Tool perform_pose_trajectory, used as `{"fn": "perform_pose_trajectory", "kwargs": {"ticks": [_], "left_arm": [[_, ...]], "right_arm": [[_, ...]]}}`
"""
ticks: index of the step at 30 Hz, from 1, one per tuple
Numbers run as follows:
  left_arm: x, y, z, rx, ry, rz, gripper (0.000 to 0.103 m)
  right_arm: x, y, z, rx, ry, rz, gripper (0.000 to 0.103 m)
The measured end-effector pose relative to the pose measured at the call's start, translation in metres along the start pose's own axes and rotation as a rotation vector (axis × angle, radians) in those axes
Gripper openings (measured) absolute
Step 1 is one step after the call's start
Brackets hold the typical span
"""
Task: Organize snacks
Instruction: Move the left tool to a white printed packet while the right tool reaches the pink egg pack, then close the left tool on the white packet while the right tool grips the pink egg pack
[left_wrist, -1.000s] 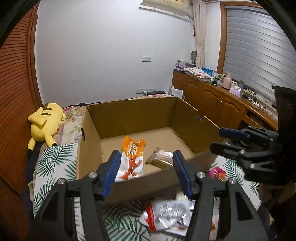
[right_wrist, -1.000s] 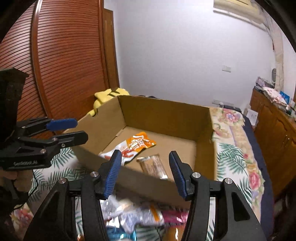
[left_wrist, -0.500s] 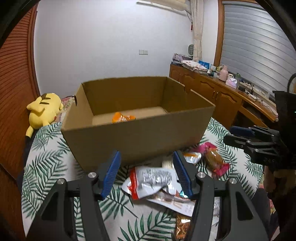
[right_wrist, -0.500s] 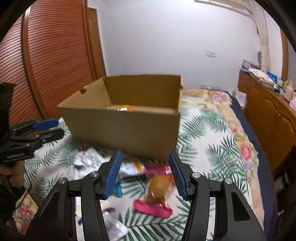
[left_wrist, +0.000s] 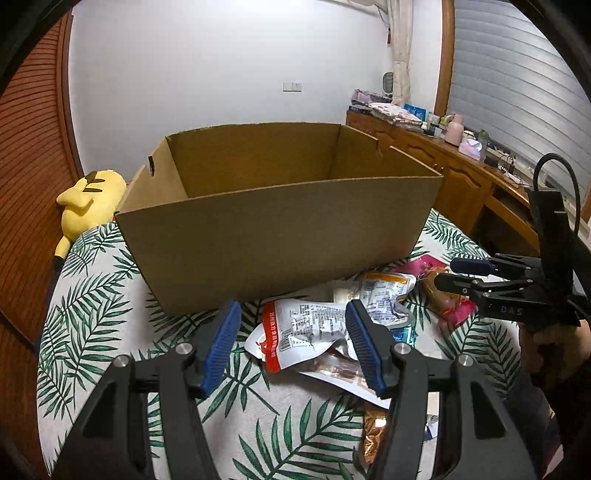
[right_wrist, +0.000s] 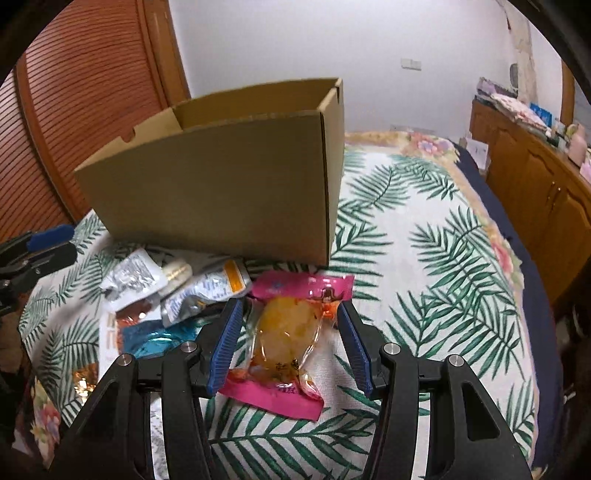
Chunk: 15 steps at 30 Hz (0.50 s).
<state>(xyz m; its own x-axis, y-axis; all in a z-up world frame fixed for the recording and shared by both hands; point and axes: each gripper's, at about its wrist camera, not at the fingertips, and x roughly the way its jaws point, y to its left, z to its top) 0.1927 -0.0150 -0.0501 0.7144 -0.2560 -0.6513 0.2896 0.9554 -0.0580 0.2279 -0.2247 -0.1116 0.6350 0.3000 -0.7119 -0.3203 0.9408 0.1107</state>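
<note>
Right claw (right_wrist: 287, 334): parted, astride pink-edged snack pouch (right_wrist: 283, 347), not gripping
Left claw (left_wrist: 291, 341): parted, empty
Cardboard box (left_wrist: 273, 243): contents hidden (low angle)
Remaining: snack pile (left_wrist: 332, 325) on bed

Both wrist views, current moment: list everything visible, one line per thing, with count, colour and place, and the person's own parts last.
cardboard box: one, brown, open-topped, on the bedspread behind the snacks
pink snack packet: one, pink with a yellow-orange piece inside, between the right gripper's open jaws
white snack pouch: one, white with red edge, ahead of the left gripper
other snack packets: several, silver, orange, blue, heaped in front of the box
plush toy: one, yellow, left of the box
bedspread: one, white with green leaves
wooden cabinet: one, brown, cluttered top, right wall
left gripper: black, blue pads, open
right gripper: black, blue pads, open
hand: one, holding the right gripper
</note>
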Motion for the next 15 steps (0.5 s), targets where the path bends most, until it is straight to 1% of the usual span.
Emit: {"fn": "perform_pose_trajectory", "kwargs": {"ticks": [8,11,15], "left_arm": [[0.014,-0.004,-0.003,0.006,0.036,0.007,0.06],[0.02,-0.006,-0.002,0.009,0.051,0.002,0.06],[0.031,-0.01,-0.001,0.02,0.077,0.001,0.061]], "right_arm": [[0.01,-0.002,-0.006,0.005,0.024,0.031,0.057],[0.017,0.0,-0.011,-0.014,0.046,0.0,0.057],[0.018,-0.005,-0.011,0.007,0.044,0.011,0.056]]}}
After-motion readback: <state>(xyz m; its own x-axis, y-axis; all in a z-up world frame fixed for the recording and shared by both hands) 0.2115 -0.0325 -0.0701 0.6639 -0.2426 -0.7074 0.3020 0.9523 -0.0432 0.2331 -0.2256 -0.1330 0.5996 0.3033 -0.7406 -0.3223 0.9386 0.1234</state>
